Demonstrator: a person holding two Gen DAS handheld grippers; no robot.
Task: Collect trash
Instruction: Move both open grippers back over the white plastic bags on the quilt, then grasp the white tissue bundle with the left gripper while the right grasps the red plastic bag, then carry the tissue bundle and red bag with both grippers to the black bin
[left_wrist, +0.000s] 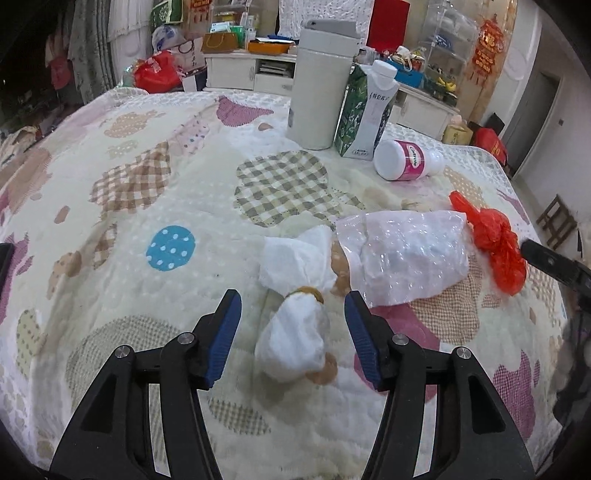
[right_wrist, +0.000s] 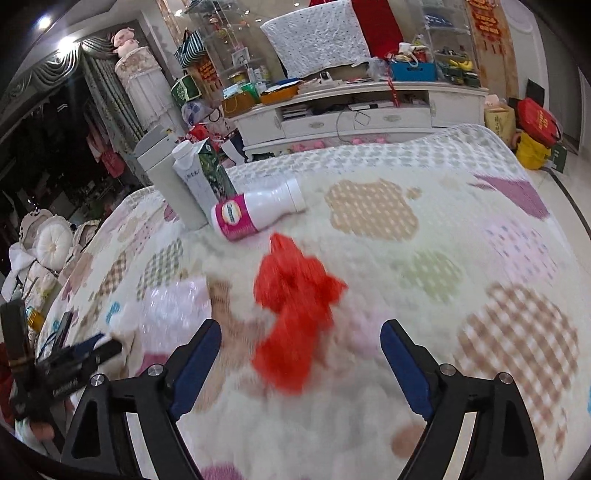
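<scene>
On the patchwork bed cover, a crumpled white tissue (left_wrist: 293, 339) lies between the open jaws of my left gripper (left_wrist: 292, 306), untouched. A second tissue wad (left_wrist: 295, 258) and a clear bubble-wrap bag (left_wrist: 402, 254) lie just beyond. A crumpled red plastic bag (left_wrist: 495, 240) lies to the right; in the right wrist view the red bag (right_wrist: 295, 306) sits between the open jaws of my right gripper (right_wrist: 300, 332), blurred. A white and pink bottle (left_wrist: 406, 159) lies on its side, and shows in the right wrist view (right_wrist: 255, 214).
A tall white bin (left_wrist: 319, 85) and a milk carton (left_wrist: 369, 110) stand at the bed's far side, the bin also in the right wrist view (right_wrist: 166, 173). A cluttered white cabinet (right_wrist: 351, 110) stands behind the bed. The bed edge drops off at right.
</scene>
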